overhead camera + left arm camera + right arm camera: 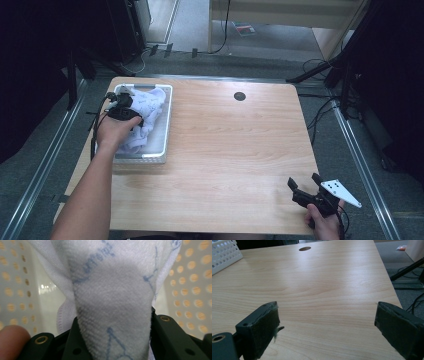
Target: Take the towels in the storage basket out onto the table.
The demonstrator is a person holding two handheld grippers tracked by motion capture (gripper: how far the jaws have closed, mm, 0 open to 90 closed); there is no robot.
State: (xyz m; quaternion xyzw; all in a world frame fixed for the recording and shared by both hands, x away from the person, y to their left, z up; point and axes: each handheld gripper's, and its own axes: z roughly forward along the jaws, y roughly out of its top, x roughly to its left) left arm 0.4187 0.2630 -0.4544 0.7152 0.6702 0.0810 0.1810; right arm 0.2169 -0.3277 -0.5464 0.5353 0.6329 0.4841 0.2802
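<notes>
Sitting at the bench's (225, 150) left edge, one white perforated basket (167, 125) holds one white cloth (150, 107) with blue printed markings; the lettering is too blurred to read. Left tool (121, 104) is down in the basket, jaws closed on a fold of the cloth (112, 315), which fills the gap between them in the left gripper view. One round hole (240, 96) lies near the far edge. Right tool (306, 182) sits at the near right corner, jaws wide apart, empty, over bare wood (324, 290).
</notes>
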